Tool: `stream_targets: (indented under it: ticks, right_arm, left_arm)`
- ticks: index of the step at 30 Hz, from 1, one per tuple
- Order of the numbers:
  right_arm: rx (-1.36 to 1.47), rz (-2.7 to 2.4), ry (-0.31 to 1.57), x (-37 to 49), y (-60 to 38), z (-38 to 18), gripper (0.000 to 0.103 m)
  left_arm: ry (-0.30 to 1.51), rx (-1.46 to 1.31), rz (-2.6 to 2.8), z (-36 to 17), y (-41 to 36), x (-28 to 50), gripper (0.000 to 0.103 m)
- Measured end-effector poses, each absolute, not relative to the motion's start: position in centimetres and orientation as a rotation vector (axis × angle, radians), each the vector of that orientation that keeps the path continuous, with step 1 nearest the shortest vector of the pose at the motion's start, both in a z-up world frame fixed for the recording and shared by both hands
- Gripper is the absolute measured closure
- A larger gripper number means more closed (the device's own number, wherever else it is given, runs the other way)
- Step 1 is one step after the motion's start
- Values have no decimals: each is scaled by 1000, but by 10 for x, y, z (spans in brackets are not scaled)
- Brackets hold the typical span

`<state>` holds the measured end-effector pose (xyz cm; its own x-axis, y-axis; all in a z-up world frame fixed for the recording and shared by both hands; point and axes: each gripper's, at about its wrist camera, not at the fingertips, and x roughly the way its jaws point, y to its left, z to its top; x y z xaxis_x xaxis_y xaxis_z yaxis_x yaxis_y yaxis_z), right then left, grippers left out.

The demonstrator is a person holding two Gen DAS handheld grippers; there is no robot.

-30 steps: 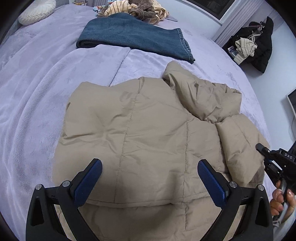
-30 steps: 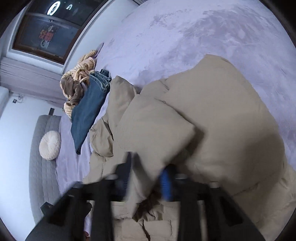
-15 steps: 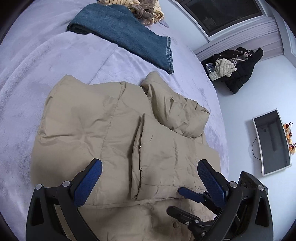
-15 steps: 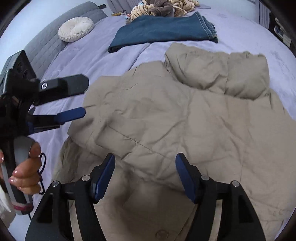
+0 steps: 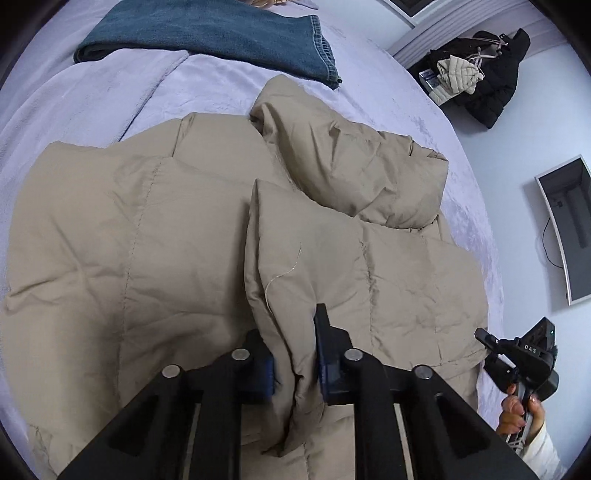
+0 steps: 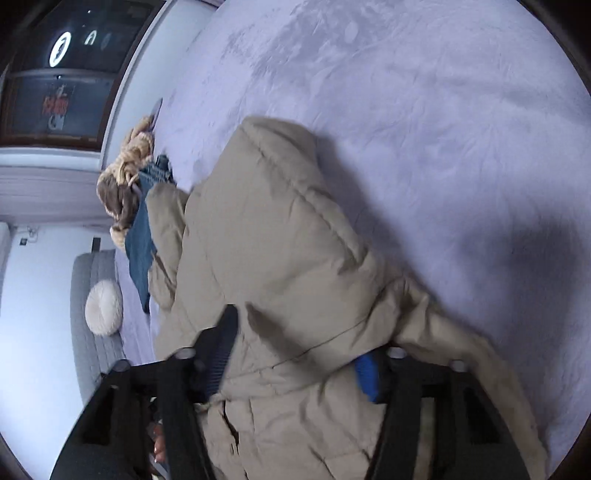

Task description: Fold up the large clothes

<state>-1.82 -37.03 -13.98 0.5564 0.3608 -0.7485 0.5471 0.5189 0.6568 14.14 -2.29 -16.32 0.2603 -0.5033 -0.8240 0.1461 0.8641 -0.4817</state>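
Observation:
A beige puffer jacket [image 5: 147, 240] lies spread on the lavender bed, its hood [image 5: 354, 166] bunched at the far side and a sleeve folded over the body. My left gripper [image 5: 295, 365] is shut on a fold of the jacket's near edge. My right gripper shows in the left wrist view [image 5: 517, 354] at the jacket's right side, held by a hand. In the right wrist view my right gripper [image 6: 295, 354] has its jaws apart with a thick bulge of jacket [image 6: 288, 258] between them; whether they press the fabric is unclear.
Folded blue jeans [image 5: 207, 33] lie beyond the jacket, with a heap of striped clothes [image 6: 125, 184] behind. A round white cushion [image 6: 103, 306] rests on a grey headboard. Dark clothes [image 5: 480, 74] hang by the wall, and a monitor [image 5: 565, 229] is on the right.
My left gripper has closed on the jacket's near fold. My right gripper has swung to the jacket's right side and now has fabric between its jaws.

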Motion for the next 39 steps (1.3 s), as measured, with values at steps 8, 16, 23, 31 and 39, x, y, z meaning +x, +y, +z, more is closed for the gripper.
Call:
stream_targets:
  ticks: [8, 16, 23, 31, 39]
  right_arm:
    - [905, -157, 1098, -22, -380, -157, 96]
    - [660, -84, 1190, -28, -357, -119, 63]
    - [508, -169, 1043, -21, -373, -75, 81]
    - [566, -120, 1043, 45, -383, -96, 82]
    - [479, -143, 1111, 60, -373, -147, 85]
  left_arm:
    - [1217, -259, -369, -183, -12, 137, 85]
    - [1162, -117, -264, -149, -1, 126, 84]
    - [1073, -133, -282, -115, 8, 130, 84]
    - [1127, 5, -252, -160, -41, 146, 84]
    - [1135, 19, -279, -187, -37, 153, 84]
